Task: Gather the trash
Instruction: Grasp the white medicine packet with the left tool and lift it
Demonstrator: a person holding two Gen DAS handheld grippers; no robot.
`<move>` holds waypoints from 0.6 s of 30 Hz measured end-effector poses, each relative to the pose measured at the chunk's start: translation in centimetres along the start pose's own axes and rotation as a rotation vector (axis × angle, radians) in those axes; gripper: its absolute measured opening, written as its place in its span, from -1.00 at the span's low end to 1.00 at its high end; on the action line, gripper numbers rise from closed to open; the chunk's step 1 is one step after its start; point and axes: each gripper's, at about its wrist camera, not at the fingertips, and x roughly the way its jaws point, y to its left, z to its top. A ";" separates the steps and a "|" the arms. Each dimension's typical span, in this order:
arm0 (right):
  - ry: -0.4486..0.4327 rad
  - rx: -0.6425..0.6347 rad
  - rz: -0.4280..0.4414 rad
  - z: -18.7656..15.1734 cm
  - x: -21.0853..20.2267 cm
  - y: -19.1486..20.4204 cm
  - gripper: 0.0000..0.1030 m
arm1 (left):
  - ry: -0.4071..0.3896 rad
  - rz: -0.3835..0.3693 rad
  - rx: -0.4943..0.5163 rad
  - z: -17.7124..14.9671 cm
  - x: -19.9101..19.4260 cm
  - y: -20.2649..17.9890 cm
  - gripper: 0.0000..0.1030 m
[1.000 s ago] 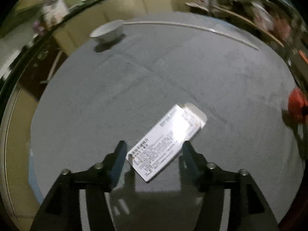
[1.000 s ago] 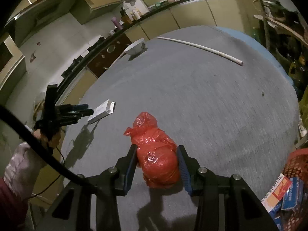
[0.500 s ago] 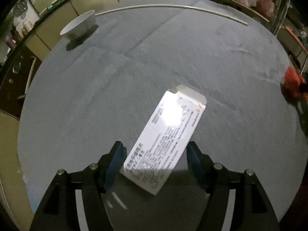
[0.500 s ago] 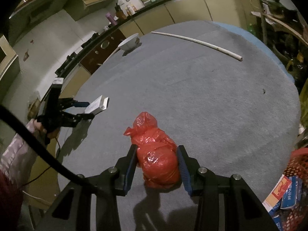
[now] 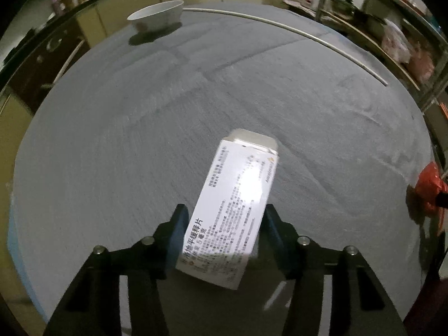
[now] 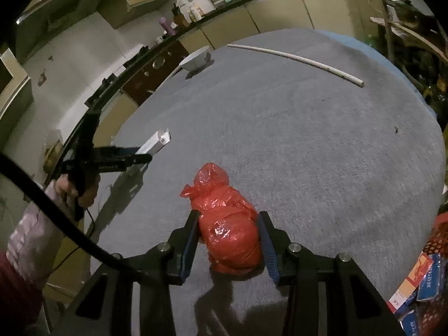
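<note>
A long white printed carton [image 5: 240,196] sits between the blue pads of my left gripper [image 5: 225,212], whose jaws are closing and now touch both long sides. From the right wrist view the carton [image 6: 158,141] sticks out past the left gripper [image 6: 145,156], its far end tilted up over the grey cloth. A tied red plastic bag [image 6: 229,229] rests on the cloth, and my right gripper [image 6: 229,218] is shut on its sides. In the left wrist view the red bag [image 5: 429,184] shows at the far right edge.
A white bowl [image 5: 156,16] stands at the far edge of the grey-covered table [image 6: 308,140], and a thin white rod [image 5: 294,32] lies along the back. A red basket [image 6: 439,238] with printed boxes [image 6: 414,285] sits low right. A person's hand [image 6: 75,187] holds the left gripper.
The left gripper slid further over the carton and its jaws narrowed onto its sides; the carton now lies more in line with the fingers. The right gripper and red bag stayed put.
</note>
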 end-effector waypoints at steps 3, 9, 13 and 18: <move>-0.021 -0.003 0.000 -0.1 -0.7 -0.1 -0.15 | -0.017 0.046 -0.038 -1.1 -0.8 -1.8 -0.01; -0.063 0.016 0.017 -0.6 -2.7 -0.6 -0.15 | -0.084 0.088 -0.109 -3.0 -2.8 -6.6 -0.03; -0.092 0.024 0.026 -1.1 -4.3 -1.1 -0.15 | -0.149 0.102 -0.143 -4.4 -5.0 -10.2 -0.03; -0.135 0.044 0.036 -2.1 -6.8 -2.1 -0.15 | -0.229 0.184 -0.141 -5.6 -7.6 -14.7 -0.03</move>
